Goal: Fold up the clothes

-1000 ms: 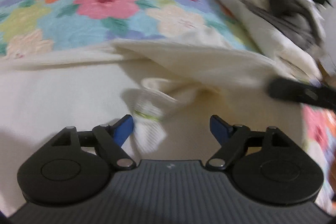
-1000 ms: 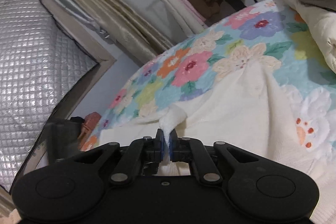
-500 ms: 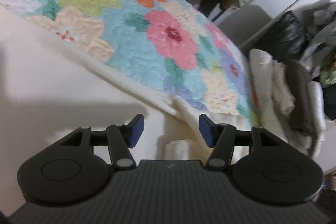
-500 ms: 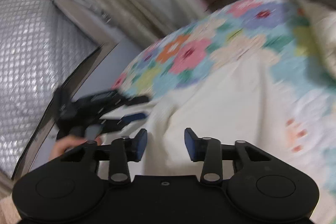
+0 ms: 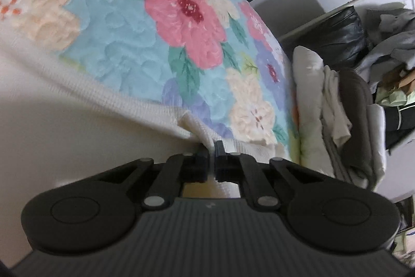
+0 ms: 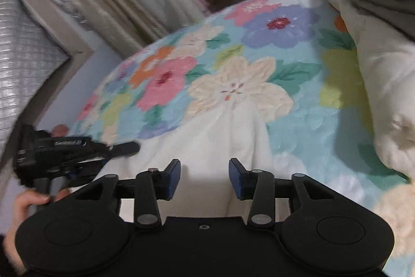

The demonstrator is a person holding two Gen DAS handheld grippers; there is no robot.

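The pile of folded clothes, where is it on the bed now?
In the left wrist view the pile of folded clothes lies at the right, on the far right edge of the floral bedspread, right of the cream garment.

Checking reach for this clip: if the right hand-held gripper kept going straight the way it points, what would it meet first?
Probably the cream knitted garment spread on the floral quilted bedspread. The right hand-held gripper is opening, nothing between its blue pads, and the cloth lies directly ahead and below; depth is unclear.

Left tongs (image 5: 211, 147) pinching cream garment (image 5: 77, 105) edge
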